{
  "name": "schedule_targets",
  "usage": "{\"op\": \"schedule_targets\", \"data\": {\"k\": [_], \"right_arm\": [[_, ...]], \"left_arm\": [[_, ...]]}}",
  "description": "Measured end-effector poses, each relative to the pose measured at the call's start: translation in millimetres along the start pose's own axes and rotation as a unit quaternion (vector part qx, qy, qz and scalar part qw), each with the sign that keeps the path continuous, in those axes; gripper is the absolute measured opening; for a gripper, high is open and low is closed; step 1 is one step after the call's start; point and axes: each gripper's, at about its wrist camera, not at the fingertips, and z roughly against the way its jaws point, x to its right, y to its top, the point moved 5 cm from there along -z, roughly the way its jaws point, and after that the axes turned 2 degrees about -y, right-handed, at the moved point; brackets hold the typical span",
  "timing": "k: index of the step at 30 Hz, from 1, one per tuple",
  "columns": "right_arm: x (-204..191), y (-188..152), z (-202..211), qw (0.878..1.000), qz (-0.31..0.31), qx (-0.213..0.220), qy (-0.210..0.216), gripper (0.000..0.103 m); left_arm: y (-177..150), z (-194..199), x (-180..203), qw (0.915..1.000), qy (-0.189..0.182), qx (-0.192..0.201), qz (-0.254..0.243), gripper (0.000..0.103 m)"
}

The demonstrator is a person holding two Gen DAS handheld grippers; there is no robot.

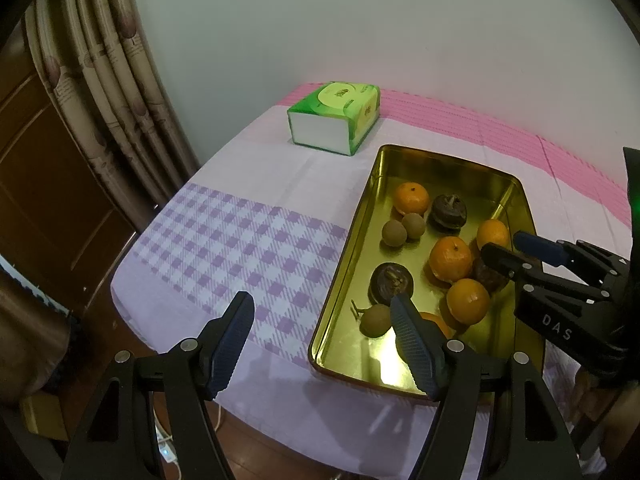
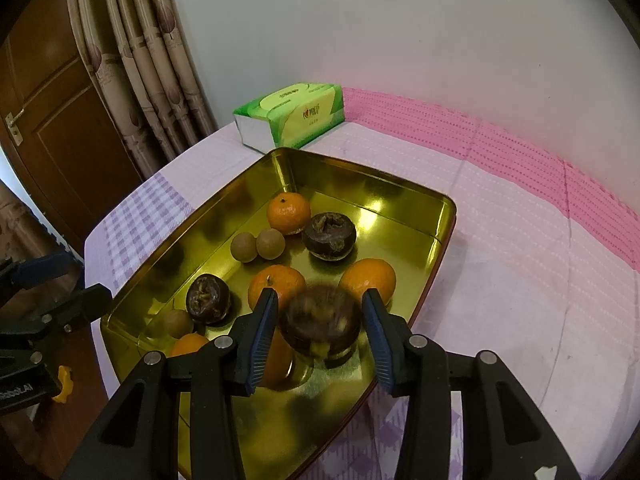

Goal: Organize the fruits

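A gold metal tray (image 1: pixel 360 216) (image 2: pixel 224 204) on the table holds several oranges (image 1: pixel 451 259) (image 2: pixel 289 213), dark brown mangosteens (image 1: pixel 391 283) (image 2: pixel 328 235) and small tan longans (image 1: pixel 394 233) (image 2: pixel 243 247). My right gripper (image 2: pixel 320 326) (image 1: pixel 506 250) is open above the tray's near right part. A blurred mangosteen (image 2: pixel 320 320) lies between its fingers, with gaps on both sides. My left gripper (image 1: pixel 322 340) is open and empty over the tray's near left corner; it shows at the left edge of the right wrist view (image 2: pixel 60 284).
A green tissue box (image 1: pixel 334 118) (image 2: pixel 290 120) stands behind the tray near the wall. The tablecloth (image 1: pixel 240 232) is lilac check with a pink band (image 2: pixel 500 148) at the back. Curtains (image 1: pixel 100 80) and a wooden door (image 2: pixel 52 120) are to the left, past the table edge.
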Motion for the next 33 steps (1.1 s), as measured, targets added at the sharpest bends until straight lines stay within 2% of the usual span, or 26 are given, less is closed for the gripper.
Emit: {"op": "schedule_targets", "data": {"k": [6, 12, 16, 19, 25, 27, 29, 33], "right_arm": [[-2.6, 7.7, 8.3, 1.0, 0.004, 0.015, 0.0, 0.042], [-15.4, 12.8, 32.0, 0.998, 0.021, 0.053, -0.006, 0.045], [-22.5, 10.5, 54.1, 0.996, 0.03, 0.082, -0.015, 0.054], [-24.9, 6.8, 74.3, 0.994, 0.039, 0.104, -0.025, 0.058], [-26.2, -2.7, 107.7, 0.99, 0.052, 0.126, -0.036, 0.061], [-23.7, -4.9, 117.9, 0.989, 0.05, 0.134, -0.038, 0.061], [-22.6, -6.6, 127.1, 0.988, 0.05, 0.141, -0.042, 0.061], [-20.9, -7.6, 149.7, 0.984, 0.047, 0.165, -0.051, 0.066]], "left_arm": [[0.5, 0.6, 1.2, 1.0, 0.003, 0.003, -0.006, 0.071], [1.8, 4.7, 0.5, 0.9999, 0.0, 0.011, -0.003, 0.071], [6.3, 15.9, 0.1, 0.9993, 0.003, 0.036, 0.002, 0.071], [8.7, 27.4, 1.1, 0.9985, -0.015, 0.052, 0.008, 0.071], [13.5, 56.7, 12.3, 0.9958, -0.022, 0.088, -0.014, 0.071], [15.4, 67.5, 16.0, 0.9947, -0.027, 0.098, -0.019, 0.074], [17.6, 82.1, 19.0, 0.9928, -0.035, 0.113, -0.021, 0.081], [21.6, 111.8, 21.7, 0.9869, -0.026, 0.158, -0.023, 0.09]]}}
